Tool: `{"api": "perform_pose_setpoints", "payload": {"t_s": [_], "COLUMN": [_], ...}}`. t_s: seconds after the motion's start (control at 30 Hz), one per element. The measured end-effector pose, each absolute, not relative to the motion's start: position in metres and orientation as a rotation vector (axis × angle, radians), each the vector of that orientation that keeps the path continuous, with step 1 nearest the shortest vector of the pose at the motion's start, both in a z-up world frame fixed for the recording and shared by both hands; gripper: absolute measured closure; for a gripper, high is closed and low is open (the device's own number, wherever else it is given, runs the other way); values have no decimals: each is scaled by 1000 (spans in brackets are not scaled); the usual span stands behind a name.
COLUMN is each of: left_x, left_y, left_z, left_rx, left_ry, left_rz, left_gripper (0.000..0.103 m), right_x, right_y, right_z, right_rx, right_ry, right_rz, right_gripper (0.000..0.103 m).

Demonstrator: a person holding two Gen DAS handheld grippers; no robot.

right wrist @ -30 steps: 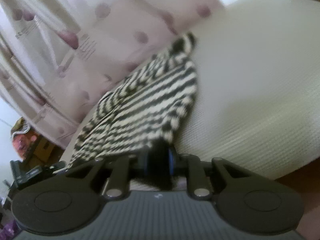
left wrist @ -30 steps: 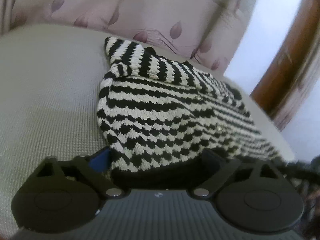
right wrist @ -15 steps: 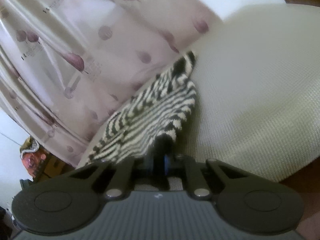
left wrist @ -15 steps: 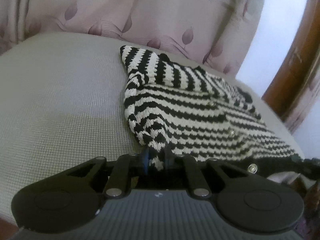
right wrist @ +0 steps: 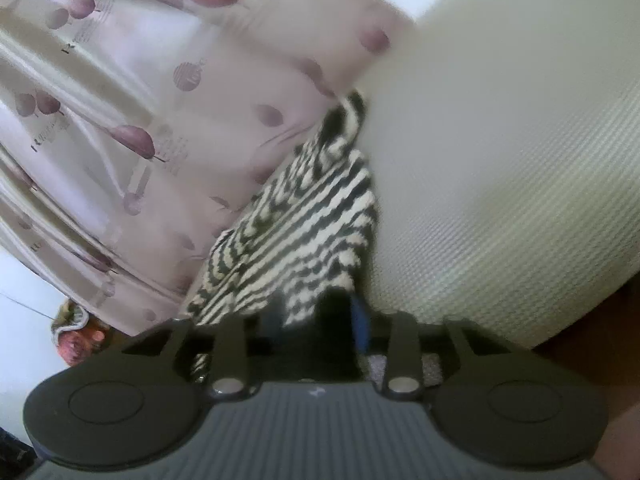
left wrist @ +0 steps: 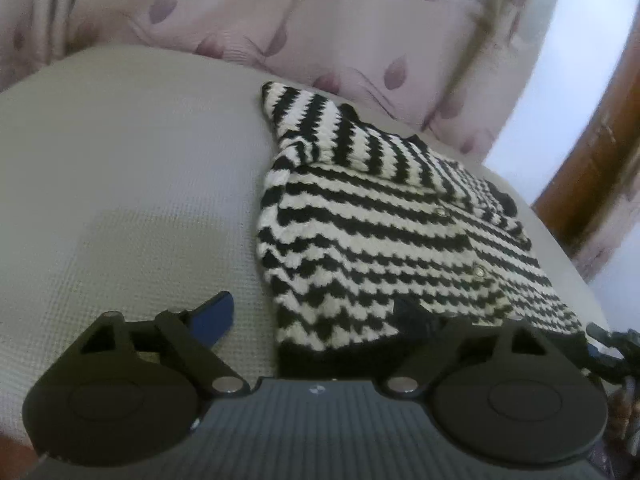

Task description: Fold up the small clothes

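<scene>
Black-and-white knit, the small sweater (left wrist: 392, 216) lies folded on the grey cushion (left wrist: 120, 184). Your left gripper (left wrist: 320, 312) is opening wide around its near hem, gripping nothing. The right gripper (right wrist: 320, 312) is opening too, cloth between its jaws. Let both clear the knit before withdrawing, so the fold isn't dragged.

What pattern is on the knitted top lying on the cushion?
Jagged black and white stripes on the knitted top, with a black hem; clearest in the left wrist view.
</scene>
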State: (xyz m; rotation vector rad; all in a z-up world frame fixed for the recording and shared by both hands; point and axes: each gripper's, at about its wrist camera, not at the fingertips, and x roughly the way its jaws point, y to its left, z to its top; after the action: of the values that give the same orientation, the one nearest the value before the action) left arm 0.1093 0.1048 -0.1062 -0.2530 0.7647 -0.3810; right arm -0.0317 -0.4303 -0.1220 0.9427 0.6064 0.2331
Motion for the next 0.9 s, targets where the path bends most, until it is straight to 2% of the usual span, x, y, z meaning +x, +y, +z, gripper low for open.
{"api": "perform_pose_setpoints", "payload": {"t_s": [0.03,0.13,0.2,0.27,0.3,0.37,0.43,0.57,0.63,0.7,0.73,0.77,0.8,0.9], "left_x": [109,110,110,111,111,110,108,108,110,113,114,116,118,119], "left_y": [104,96,92,101,105,106,104,110,114,119,124,127,130,136], "left_z": [-106,-110,-112,-114,-116,-117,-116,-113,-112,-112,-114,-115,-117,-119], "left_rx": [-256,-250,-205,-270,-302,-307,-284,-324,-346,-384,-393,-397,-399,-428], "left_ry": [761,767,759,763,764,756,744,745,759,756,759,767,778,794], "left_rz": [-390,-416,-373,-369,-370,-372,-369,-399,-420,-411,-399,-389,-385,-407], "left_gripper": [23,53,85,85,85,83,76,43,40,45,57,77,90,93], "right_x": [-30,-23,-17,-13,-13,-11,-12,-15,-16,-18,-18,-19,-19,-20], "right_y": [-429,-422,-419,-418,-417,-415,-415,-417,-417,-418,-418,-418,-419,-420], "right_z": [-123,-127,-128,-127,-126,-127,-128,-129,-128,-128,-128,-127,-126,-125], "right_rx": [948,953,950,943,933,911,903,903,897,892,891,885,875,859], "right_ry": [608,609,610,616,622,651,654,651,648,643,641,642,644,656], "right_rz": [238,257,260,259,252,229,233,234,233,227,225,225,224,232], "right_gripper": [61,63,63,66,77,92,92,92,92,93,93,93,93,94]}}
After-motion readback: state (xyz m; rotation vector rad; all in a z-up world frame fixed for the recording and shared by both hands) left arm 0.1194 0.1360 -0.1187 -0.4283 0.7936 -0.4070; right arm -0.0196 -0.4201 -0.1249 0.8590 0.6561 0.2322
